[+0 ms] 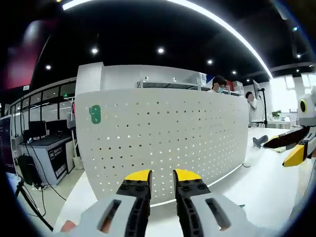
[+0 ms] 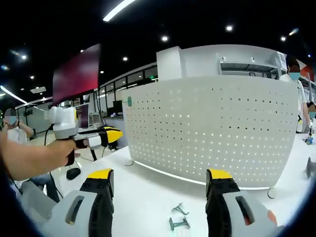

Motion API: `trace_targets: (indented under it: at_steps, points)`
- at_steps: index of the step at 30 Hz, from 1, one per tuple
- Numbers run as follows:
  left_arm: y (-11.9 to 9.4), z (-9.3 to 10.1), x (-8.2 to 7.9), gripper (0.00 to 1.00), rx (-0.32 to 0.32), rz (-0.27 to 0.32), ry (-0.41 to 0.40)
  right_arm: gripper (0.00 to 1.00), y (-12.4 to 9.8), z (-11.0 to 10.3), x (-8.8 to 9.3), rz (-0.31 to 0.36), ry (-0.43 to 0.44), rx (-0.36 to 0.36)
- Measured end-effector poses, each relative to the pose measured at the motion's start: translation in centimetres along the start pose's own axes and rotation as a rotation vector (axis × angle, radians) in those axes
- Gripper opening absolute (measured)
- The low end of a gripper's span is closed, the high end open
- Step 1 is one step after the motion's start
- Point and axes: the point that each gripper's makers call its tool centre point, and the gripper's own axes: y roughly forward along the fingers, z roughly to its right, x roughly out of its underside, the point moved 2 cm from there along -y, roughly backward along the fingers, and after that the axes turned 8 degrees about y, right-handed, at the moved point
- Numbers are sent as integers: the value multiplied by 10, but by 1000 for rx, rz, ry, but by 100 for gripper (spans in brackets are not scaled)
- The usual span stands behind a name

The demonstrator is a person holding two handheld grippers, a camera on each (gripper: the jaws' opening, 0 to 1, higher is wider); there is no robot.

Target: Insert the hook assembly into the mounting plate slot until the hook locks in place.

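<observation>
Right gripper view looks across the white table (image 2: 148,197) at the upright pegboard (image 2: 212,128), the mounting plate of the task, with two small grey-green hooks (image 2: 178,217) lying flat on the table just in front of it. The right hand-held gripper (image 2: 160,185) has its jaws spread wide and holds nothing, poised above and a little behind the hooks. The left hand-held gripper (image 2: 106,136) shows here too, held in a person's hand (image 2: 52,150) off to the side, its tips close together and apparently empty. In the left gripper view the left hand-held gripper (image 1: 162,175) faces the pegboard (image 1: 163,138) with jaws nearly closed on nothing.

By my reading the job is at its start: no hook is picked up yet. The next move calls for lowering the right jaws over one hook and closing on it.

The hooks are small and blurred, so their shape and which end fits the slot are hard to tell, and the pegboard's foot is partly cut off
</observation>
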Motion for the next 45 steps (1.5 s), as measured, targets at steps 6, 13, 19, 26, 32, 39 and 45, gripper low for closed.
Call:
trace_targets:
  at_steps: [6,13,19,26,32,39,45]
  points:
    - [-12,18,4,18,30,-13,-5,78,-6,-1,2,-1,0,1]
    - [-26,35,13,18,56,-29,-14,77,-12,-3,4,-3,1,1]
    - [-34,44,18,18,70,-41,-24,77,-17,-3,7,-6,3,6]
    - [-42,56,21,17,85,-51,-30,77,-21,-4,8,-5,2,7]
    - [-46,62,23,17,97,-55,-28,77,-26,-2,10,-5,2,16]
    - [-50,71,25,16,117,-63,-24,77,-32,0,12,-8,4,23]
    - [-51,73,26,16,124,-67,-20,77,-33,0,12,-10,2,25]
